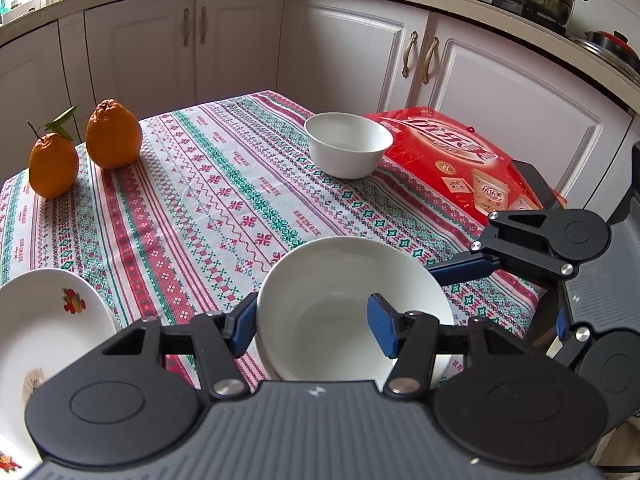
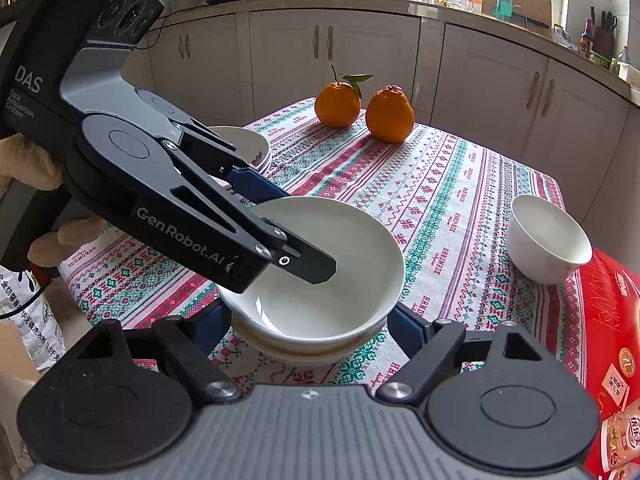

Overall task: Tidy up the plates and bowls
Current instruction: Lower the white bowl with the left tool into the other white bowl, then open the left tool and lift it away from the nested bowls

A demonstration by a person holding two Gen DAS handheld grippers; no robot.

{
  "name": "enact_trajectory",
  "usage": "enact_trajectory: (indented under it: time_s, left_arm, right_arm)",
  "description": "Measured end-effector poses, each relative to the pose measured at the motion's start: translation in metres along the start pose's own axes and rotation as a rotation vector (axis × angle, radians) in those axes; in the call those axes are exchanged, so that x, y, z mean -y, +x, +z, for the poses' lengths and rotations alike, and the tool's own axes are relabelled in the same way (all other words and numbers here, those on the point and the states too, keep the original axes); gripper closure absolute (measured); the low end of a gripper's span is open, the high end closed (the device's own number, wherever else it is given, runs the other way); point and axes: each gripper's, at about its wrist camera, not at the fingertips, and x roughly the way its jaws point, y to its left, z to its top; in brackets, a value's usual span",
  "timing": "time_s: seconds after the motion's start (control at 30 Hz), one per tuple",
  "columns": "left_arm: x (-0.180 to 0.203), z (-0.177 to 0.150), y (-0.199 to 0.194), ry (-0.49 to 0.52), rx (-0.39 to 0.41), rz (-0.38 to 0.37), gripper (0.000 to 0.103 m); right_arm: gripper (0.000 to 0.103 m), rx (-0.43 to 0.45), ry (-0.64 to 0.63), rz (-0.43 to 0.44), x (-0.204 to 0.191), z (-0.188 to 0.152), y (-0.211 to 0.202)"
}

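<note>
A stack of white bowls [image 1: 340, 304] [image 2: 320, 280] sits near the table's front edge. My left gripper [image 1: 316, 326] is open, one finger outside the top bowl's rim and one inside it; it also shows in the right wrist view [image 2: 296, 236]. My right gripper [image 2: 310, 326] is open, its fingers on either side of the stack's base; it also shows in the left wrist view [image 1: 532, 248]. A smaller white bowl [image 1: 348, 144] [image 2: 546, 238] rests partly on a red box. Stacked plates with a fruit print [image 1: 44, 328] [image 2: 250, 150] lie at the left.
Two oranges [image 1: 114, 134] [image 2: 388, 114] stand at the table's far side. A red box [image 1: 460, 160] [image 2: 612, 344] lies on the right. The patterned tablecloth [image 1: 208, 208] covers the table. Kitchen cabinets [image 1: 360, 48] surround it.
</note>
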Motion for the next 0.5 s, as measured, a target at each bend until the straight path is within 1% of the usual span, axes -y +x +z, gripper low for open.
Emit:
enact_trajectory:
  time_s: [0.07,0.1,0.13,0.23,0.33,0.4,0.5]
  left_arm:
    - [0.000,-0.001,0.000,0.001,0.003,-0.001,0.042]
    - [-0.001,-0.001,0.000,-0.001,0.004,0.000,0.038]
    - [-0.001,-0.001,0.000,-0.003,0.005,0.004,0.036]
    - [-0.001,-0.001,-0.002,-0.001,0.011,-0.003,0.034]
    - [0.000,0.000,-0.005,0.008,0.018,0.006,0.031]
    - [0.000,0.002,-0.007,0.013,0.024,0.008,0.023]
    - [0.002,0.005,-0.012,0.028,0.036,0.017,0.021]
  right_arm:
    - [0.015,-0.001,0.001,0.000,0.000,0.000,0.001]
    - [0.015,-0.002,0.001,0.000,0.000,0.000,0.001]
    - [0.014,-0.001,0.000,0.000,0.001,0.000,0.001]
    - [0.014,0.008,0.007,0.010,0.002,0.001,-0.002]
    - [0.003,0.025,0.008,-0.001,0.003,-0.001,-0.006]
    - [0.002,0.038,0.008,-0.003,0.004,-0.002,-0.011]
    - [0.000,0.049,0.020,-0.002,0.007,-0.003,-0.017]
